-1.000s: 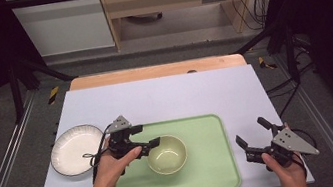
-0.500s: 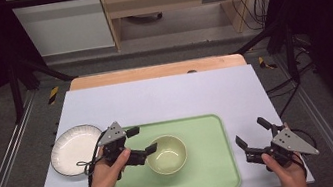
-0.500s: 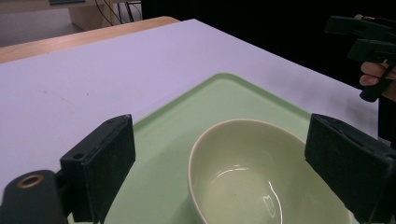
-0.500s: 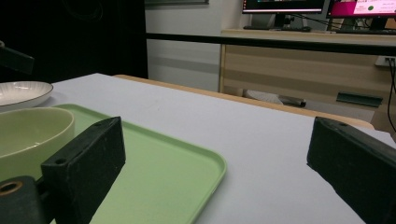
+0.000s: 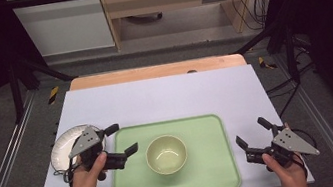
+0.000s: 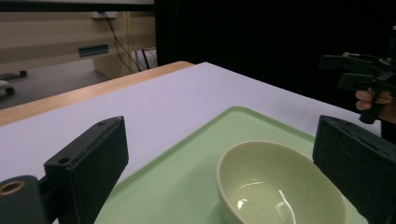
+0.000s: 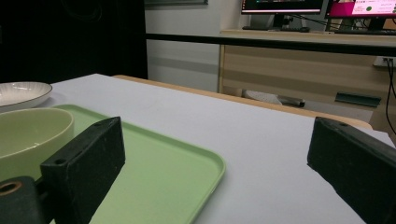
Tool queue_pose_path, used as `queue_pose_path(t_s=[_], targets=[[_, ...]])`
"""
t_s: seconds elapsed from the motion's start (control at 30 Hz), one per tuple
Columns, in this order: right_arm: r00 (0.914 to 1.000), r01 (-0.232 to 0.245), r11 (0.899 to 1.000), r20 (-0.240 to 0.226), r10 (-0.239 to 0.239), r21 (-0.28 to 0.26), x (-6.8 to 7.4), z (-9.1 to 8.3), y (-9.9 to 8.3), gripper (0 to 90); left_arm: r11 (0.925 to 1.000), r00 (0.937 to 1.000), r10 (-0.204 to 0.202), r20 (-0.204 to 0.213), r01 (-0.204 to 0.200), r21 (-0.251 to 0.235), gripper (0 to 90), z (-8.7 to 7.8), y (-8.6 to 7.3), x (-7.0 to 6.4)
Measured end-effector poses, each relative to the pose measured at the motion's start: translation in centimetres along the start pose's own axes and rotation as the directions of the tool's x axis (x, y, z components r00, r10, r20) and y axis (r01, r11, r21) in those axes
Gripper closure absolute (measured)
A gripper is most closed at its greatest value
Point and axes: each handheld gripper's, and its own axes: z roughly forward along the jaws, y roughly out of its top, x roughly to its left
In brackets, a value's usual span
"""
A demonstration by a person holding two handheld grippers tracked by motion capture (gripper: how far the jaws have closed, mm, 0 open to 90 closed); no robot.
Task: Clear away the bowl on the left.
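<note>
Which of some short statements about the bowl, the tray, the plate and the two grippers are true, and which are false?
1. The bowl sits on the green tray. True.
2. The left gripper is shut on the bowl. False: its jaws stand open, beside the bowl and apart from it.
3. The white plate lies on the tray. False: it lies on the table left of it.
4. The right gripper is open. True.
5. The bowl holds food. False: it is empty.
</note>
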Motion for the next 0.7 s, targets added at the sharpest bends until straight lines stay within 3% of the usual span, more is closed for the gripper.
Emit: queue_pose_path(t_s=[0.03, 0.2, 0.3, 0.33, 0.43, 0.6, 0.7], targets=[[1.0000, 0.000, 1.000, 0.000, 0.000, 0.000, 0.0, 0.0, 0.0, 4.4, 1.0000, 1.0000, 0.000, 0.000, 0.000, 0.000, 3.4, 0.0, 0.0, 0.0], [1.0000, 0.001, 1.000, -0.004, -0.001, 0.000, 0.0, 0.1, 0.0, 4.3, 0.9995, 0.9969, 0.003, -0.079, -0.006, -0.032, 3.4, -2.3, -0.6, 2.0], [1.0000, 0.002, 1.000, -0.003, -0.002, 0.001, -0.1, 0.0, 0.0, 4.3, 0.9992, 0.9954, 0.000, -0.096, -0.003, -0.039, 3.4, -3.0, -1.1, 2.6], [1.0000, 0.001, 1.000, 0.001, -0.001, -0.002, -0.1, 0.0, 0.0, 4.2, 0.9986, 0.9927, -0.010, -0.120, 0.004, -0.053, 3.4, -3.7, -1.6, 3.2], [1.0000, 0.002, 1.000, 0.003, -0.002, -0.006, -0.2, 0.0, 0.0, 4.2, 0.9978, 0.9900, -0.012, -0.141, 0.003, -0.066, 3.4, -4.5, -2.1, 3.7], [1.0000, 0.005, 1.000, 0.000, -0.005, -0.002, -0.2, 0.0, 0.0, 4.1, 0.9959, 0.9794, 0.009, -0.202, -0.027, -0.086, 3.4, -6.2, -3.4, 4.5], [1.0000, 0.003, 1.000, 0.001, -0.003, -0.002, -0.1, -0.1, 0.0, 4.1, 0.9953, 0.9767, 0.018, -0.214, -0.038, -0.089, 3.1, -6.7, -3.9, 4.9]])
